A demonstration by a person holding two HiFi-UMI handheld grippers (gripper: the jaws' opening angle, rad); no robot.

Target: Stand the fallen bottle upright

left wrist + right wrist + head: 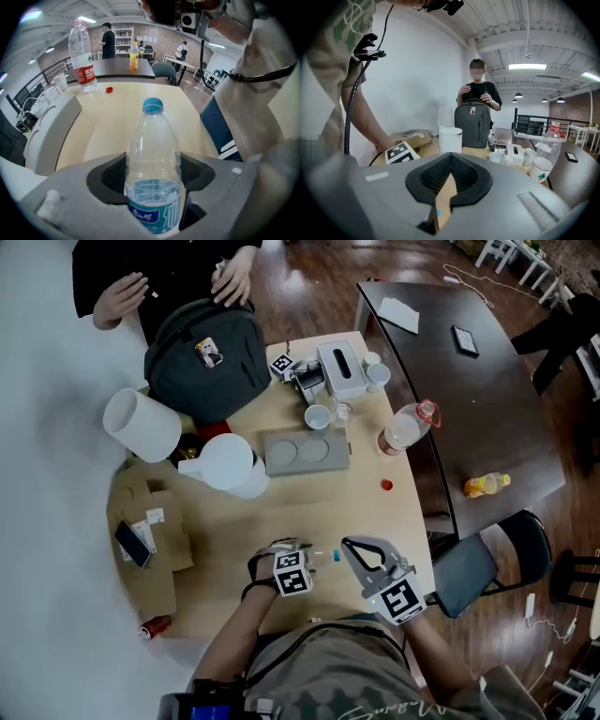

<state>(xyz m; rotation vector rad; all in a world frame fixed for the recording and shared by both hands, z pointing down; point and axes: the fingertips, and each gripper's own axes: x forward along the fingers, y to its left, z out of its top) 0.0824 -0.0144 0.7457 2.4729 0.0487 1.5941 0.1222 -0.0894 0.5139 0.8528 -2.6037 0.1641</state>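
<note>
A small clear bottle (323, 555) with a blue cap and blue label lies tilted near the table's front edge, cap toward the right. My left gripper (312, 555) is shut on its body. In the left gripper view the bottle (153, 154) fills the middle, with the dark pads (110, 176) pressed on both sides and water low in it. My right gripper (348, 544) hovers just right of the cap, shut and empty. In the right gripper view its jaws (450, 157) meet in a thin seam.
On the wooden table (281, 512) stand a large red-labelled bottle (405, 427), a red cap (386, 485), a grey tray (305, 451), cups, a tissue box (342, 368), a white bin (141, 424), a backpack (206, 357) and a cardboard box (150, 531). A person stands behind the backpack.
</note>
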